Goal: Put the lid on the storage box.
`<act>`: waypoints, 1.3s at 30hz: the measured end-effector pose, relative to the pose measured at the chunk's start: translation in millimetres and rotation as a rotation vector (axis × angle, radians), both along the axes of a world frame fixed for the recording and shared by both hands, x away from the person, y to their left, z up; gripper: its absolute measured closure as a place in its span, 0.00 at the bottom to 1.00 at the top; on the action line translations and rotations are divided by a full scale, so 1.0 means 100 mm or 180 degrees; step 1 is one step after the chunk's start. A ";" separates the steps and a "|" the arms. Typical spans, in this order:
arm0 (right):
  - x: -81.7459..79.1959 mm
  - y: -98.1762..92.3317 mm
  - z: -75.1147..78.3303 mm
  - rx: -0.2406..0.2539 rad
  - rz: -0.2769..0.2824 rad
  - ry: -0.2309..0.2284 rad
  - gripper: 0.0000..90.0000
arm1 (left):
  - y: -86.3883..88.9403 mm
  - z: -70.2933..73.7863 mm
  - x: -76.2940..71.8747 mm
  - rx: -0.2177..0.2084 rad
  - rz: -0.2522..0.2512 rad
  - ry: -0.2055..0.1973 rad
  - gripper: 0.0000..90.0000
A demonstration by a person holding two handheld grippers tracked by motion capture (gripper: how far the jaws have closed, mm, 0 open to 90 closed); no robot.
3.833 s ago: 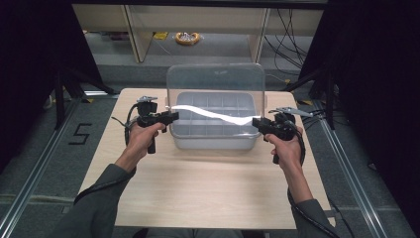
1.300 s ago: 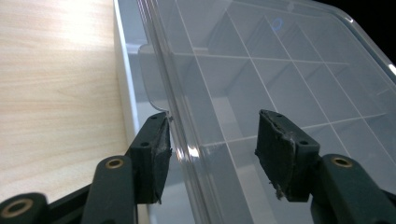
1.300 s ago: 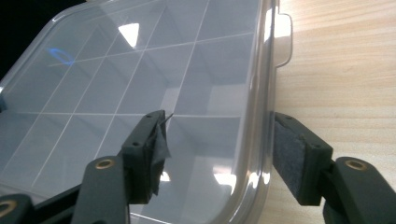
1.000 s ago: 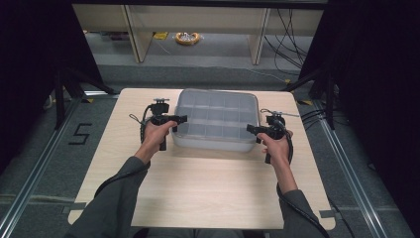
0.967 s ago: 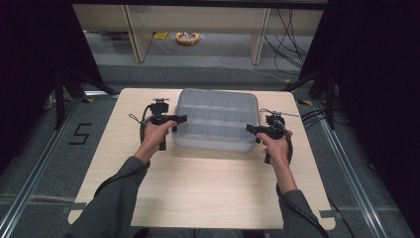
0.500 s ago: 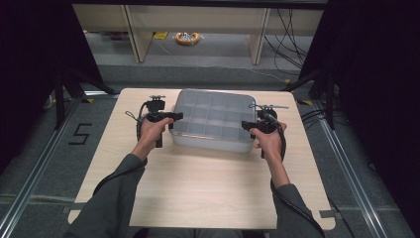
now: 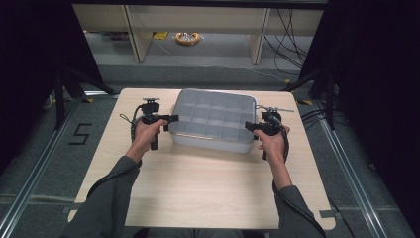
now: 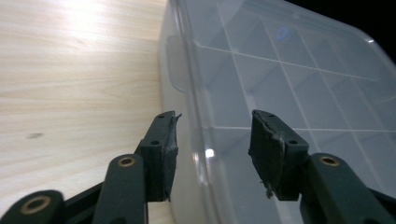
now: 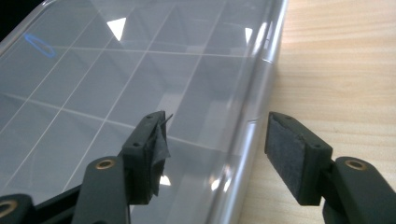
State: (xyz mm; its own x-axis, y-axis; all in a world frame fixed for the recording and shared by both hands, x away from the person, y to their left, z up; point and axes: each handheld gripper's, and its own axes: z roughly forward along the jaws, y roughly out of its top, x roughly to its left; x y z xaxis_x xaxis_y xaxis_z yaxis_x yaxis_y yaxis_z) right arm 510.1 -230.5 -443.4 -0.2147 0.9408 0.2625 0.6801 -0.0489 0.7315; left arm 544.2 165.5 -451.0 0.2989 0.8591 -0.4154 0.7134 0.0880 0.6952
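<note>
Lid (image 7: 214, 113) now closed; each hand-held gripper (image 7: 167, 119) straddles its edge, jaws closing, ungripped.

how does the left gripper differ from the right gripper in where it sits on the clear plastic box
The left gripper straddles the left edge of the clear compartment box, nearer its far end; the right gripper straddles the right edge, nearer the near corner. The left gripper's outer jaw seems to touch the box wall, while the right gripper's outer jaw stands clear over the wooden table. Both have jaws apart, one over the closed lid.
</note>
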 end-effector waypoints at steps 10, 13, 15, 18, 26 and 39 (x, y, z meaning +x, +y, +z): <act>0.04 -0.01 -0.02 0.0426 -0.0243 0.0231 0.57 | -0.08 0.03 -0.02 -0.0005 0.0080 0.0027 0.61; 0.08 -0.07 -0.05 0.0397 -0.0200 0.0000 0.57 | -0.09 0.01 0.01 0.0009 0.0110 0.0012 0.62; 0.09 -0.08 -0.05 0.0436 -0.0187 -0.0028 0.56 | -0.11 0.03 0.01 0.0020 0.0166 -0.0012 0.62; 0.09 -0.08 -0.03 0.0842 -0.0417 0.0095 0.55 | -0.13 0.04 0.02 0.0114 0.0177 -0.0069 0.63; 0.13 -0.19 -0.11 0.1351 -0.0614 0.0185 0.56 | -0.16 0.03 0.02 0.0084 0.0195 -0.0107 0.62; 0.22 -0.23 -0.11 0.1307 -0.0512 0.0071 0.60 | -0.16 0.00 0.04 0.0007 0.0251 -0.0119 0.60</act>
State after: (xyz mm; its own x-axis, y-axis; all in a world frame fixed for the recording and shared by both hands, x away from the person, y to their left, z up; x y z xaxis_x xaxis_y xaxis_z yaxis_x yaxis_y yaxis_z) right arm 532.3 -253.3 -454.5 -0.0640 0.7784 0.6245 0.6555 -0.4391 0.6144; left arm 548.5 149.8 -451.5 0.2454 0.8815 -0.4035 0.6778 0.1415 0.7215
